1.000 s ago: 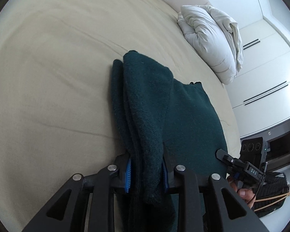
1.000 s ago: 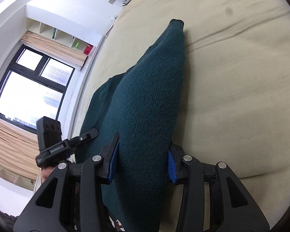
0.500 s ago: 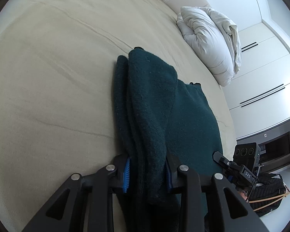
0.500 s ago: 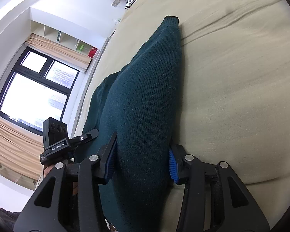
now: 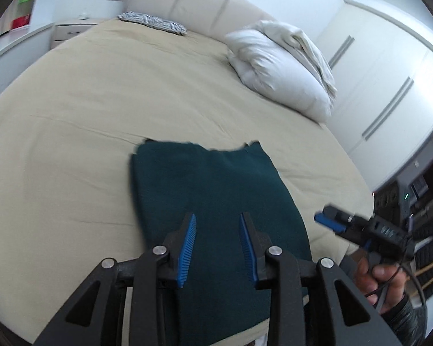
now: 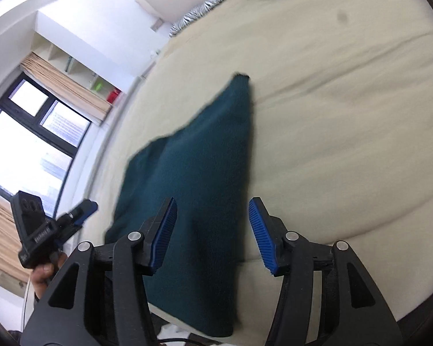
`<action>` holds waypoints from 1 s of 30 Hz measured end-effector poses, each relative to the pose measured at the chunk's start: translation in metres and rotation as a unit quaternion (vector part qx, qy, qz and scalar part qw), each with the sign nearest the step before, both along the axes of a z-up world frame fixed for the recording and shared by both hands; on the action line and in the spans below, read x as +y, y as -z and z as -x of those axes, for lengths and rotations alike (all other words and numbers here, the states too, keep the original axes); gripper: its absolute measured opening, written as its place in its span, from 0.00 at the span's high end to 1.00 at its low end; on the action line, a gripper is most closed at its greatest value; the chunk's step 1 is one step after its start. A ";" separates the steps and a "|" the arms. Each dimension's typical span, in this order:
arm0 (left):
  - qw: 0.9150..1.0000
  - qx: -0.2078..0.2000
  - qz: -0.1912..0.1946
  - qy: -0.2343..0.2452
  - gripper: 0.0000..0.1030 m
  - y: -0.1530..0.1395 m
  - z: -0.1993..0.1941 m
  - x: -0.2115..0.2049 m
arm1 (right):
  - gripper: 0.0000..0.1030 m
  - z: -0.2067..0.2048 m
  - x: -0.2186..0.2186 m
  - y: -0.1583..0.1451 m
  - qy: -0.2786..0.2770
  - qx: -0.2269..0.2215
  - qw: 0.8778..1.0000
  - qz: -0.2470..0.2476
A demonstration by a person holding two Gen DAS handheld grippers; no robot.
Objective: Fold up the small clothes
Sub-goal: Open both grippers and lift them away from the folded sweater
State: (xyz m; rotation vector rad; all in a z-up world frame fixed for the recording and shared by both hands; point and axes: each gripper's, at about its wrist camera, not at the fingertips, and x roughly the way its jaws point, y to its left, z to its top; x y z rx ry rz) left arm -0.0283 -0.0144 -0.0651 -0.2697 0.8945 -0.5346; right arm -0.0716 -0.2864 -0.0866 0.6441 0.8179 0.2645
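Note:
A dark green knitted garment (image 5: 216,201) lies folded flat on the beige bed (image 5: 86,115), near the bed's front edge. It also shows in the right wrist view (image 6: 205,173). My left gripper (image 5: 218,232) is open and empty, raised above the garment's near part. My right gripper (image 6: 212,220) is open and empty, above the garment's near right side. Each gripper shows in the other's view, the right one (image 5: 334,225) at the garment's right, the left one (image 6: 80,213) at its left.
A white pillow with a crumpled sheet (image 5: 280,66) lies at the back right of the bed. A zebra-print cushion (image 5: 153,24) sits by the headboard. White wardrobes (image 5: 384,92) stand to the right, a window (image 6: 29,132) to the left.
Both grippers have opened and let go of the green garment, then lifted and pulled back. The garment has dropped flat onto the bed.

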 end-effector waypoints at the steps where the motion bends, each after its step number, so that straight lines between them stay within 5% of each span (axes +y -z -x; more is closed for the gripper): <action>1: 1.000 0.005 -0.008 0.003 0.68 0.007 -0.001 -0.005 | 0.50 0.000 0.005 -0.005 -0.009 -0.008 1.000 -0.005; 10: 0.996 0.084 0.040 -0.013 0.77 0.059 -0.016 0.013 | 0.52 -0.006 0.013 0.021 -0.057 -0.005 0.997 -0.046; 15: 0.995 0.082 0.053 -0.009 0.79 0.067 -0.014 0.015 | 0.52 0.002 -0.003 0.033 -0.051 -0.012 0.995 -0.079; 23: 0.997 0.065 0.045 -0.022 0.79 0.051 -0.007 0.023 | 0.50 0.018 -0.017 0.029 -0.009 0.007 0.999 -0.034; 27: 0.999 -0.008 -0.021 -0.048 0.53 0.018 0.010 0.023 | 0.50 0.032 -0.019 0.005 0.021 -0.016 0.999 0.023; 30: 0.992 -0.075 -0.066 -0.070 0.38 -0.011 0.025 0.024 | 0.50 0.039 -0.012 -0.019 0.035 -0.042 0.996 0.074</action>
